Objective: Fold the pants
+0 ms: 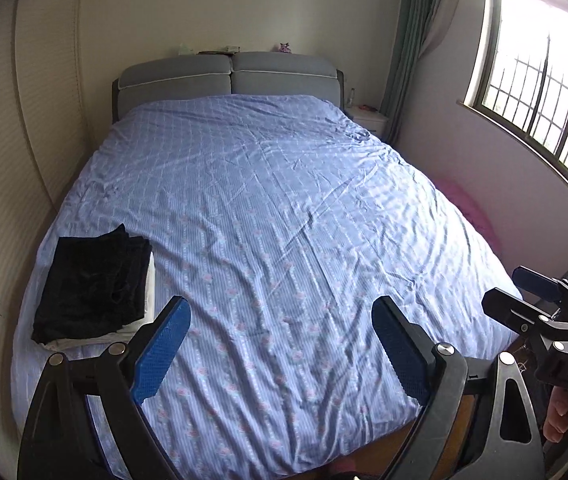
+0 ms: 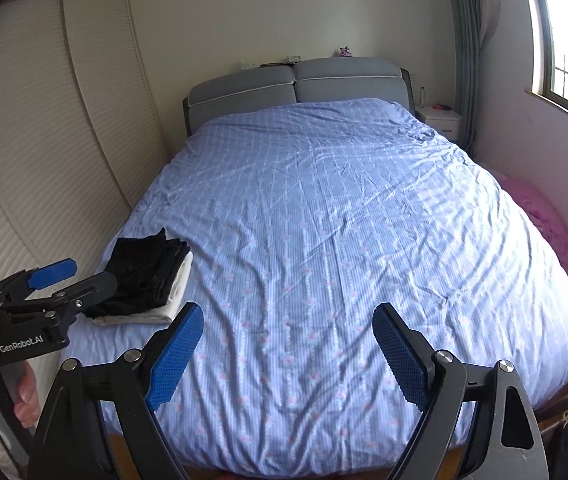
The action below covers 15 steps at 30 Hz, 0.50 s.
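The bed (image 1: 276,216) is covered with a wrinkled blue patterned sheet (image 2: 343,240) and serves as the landmark. The black pants (image 1: 92,284) lie folded near the bed's foot-end left corner, resting on top of folded white cloth (image 1: 148,292) that shows along their right edge. The left hand-held gripper (image 1: 282,344) hangs above the foot of the bed, jaws spread wide, holding nothing. The right hand-held gripper (image 2: 287,348) is likewise above the foot of the bed, jaws spread wide and empty. Neither touches the pants. A grey headboard (image 2: 295,84) stands at the bed's far end, a white nightstand (image 2: 441,118) beside it, and a barred window (image 1: 539,92) to the bed's right.
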Each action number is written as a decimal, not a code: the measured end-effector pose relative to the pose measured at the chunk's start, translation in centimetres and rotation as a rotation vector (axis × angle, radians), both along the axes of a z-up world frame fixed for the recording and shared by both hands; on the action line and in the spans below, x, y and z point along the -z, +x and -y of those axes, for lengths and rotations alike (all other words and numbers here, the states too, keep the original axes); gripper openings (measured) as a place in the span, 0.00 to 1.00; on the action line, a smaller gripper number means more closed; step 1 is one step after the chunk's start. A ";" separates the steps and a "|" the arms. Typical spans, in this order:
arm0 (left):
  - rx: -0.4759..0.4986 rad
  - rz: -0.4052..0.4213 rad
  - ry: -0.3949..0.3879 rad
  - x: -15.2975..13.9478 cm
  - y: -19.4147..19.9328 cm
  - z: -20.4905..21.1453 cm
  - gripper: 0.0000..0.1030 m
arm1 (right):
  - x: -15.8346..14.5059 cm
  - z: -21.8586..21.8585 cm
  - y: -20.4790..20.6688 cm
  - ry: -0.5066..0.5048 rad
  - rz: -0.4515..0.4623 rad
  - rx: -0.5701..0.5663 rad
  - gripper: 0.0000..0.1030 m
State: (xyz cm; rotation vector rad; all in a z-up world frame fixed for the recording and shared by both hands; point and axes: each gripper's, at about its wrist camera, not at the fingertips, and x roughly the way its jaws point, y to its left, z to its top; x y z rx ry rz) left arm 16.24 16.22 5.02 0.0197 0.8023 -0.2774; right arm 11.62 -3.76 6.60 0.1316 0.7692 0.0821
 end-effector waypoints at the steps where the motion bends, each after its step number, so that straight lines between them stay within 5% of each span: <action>1: -0.016 0.000 0.003 0.0 -0.4 1.0 0.90 | -0.1 0.9 -0.1 -0.003 0.002 -0.014 0.85; 15: -0.017 0.054 0.014 -2.1 -5.2 9.4 0.93 | -2.0 10.8 -4.5 0.026 0.052 -0.034 0.85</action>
